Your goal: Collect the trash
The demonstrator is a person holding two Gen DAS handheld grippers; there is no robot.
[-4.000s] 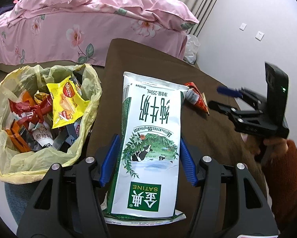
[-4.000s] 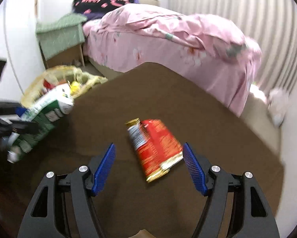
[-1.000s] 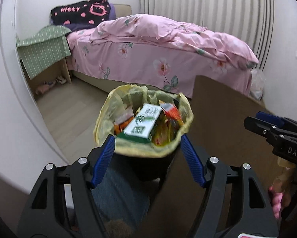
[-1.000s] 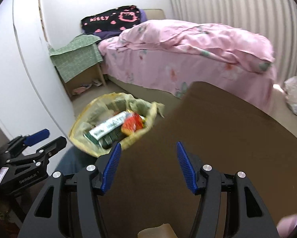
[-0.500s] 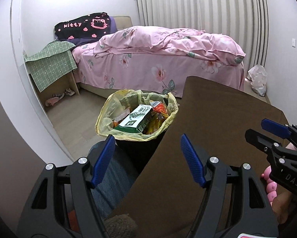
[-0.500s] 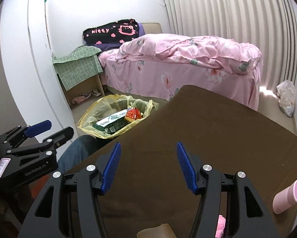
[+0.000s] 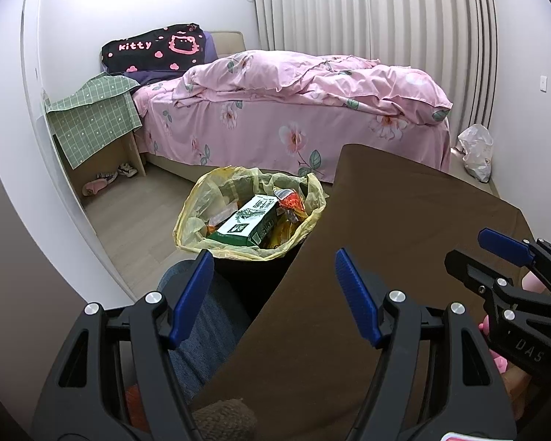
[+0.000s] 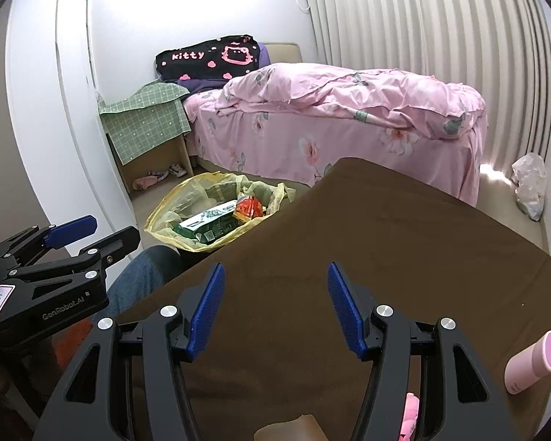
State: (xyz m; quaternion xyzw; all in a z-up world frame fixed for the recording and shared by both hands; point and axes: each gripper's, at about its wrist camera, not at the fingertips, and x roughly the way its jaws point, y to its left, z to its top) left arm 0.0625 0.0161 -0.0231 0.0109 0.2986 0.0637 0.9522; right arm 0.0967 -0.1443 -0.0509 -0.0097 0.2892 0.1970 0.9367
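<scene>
- the left gripper point(image 7: 275, 290) is hanging released and empty over the near corner of the brown table point(image 7: 404, 220), its blue pads wide apart; four seconds ago those pads were clamping the green-and-white milk carton point(image 7: 246, 222).
- that carton is now lying on its side on top of the heap in the yellow-lined trash bin point(image 7: 191, 228), just beside the table's left edge.
- the right gripper point(image 8: 273, 299) is also standing released with nothing between its pads; the red snack wrapper point(image 8: 249, 207) it was closing around four seconds ago is now sitting in the bin, touching the carton.
- over the last second both cameras have been pulling back and up from the bin, so the bin is looking smaller and more of the room is showing.
- the tabletop is showing no wrappers or cartons now; only a pink bottle point(image 8: 533, 362) is lying at its right edge, with a pink object partly hidden near the bottom.
- judging from this, the collecting is looking finished or nearly so, and both grippers are seeming to be retreating.
</scene>
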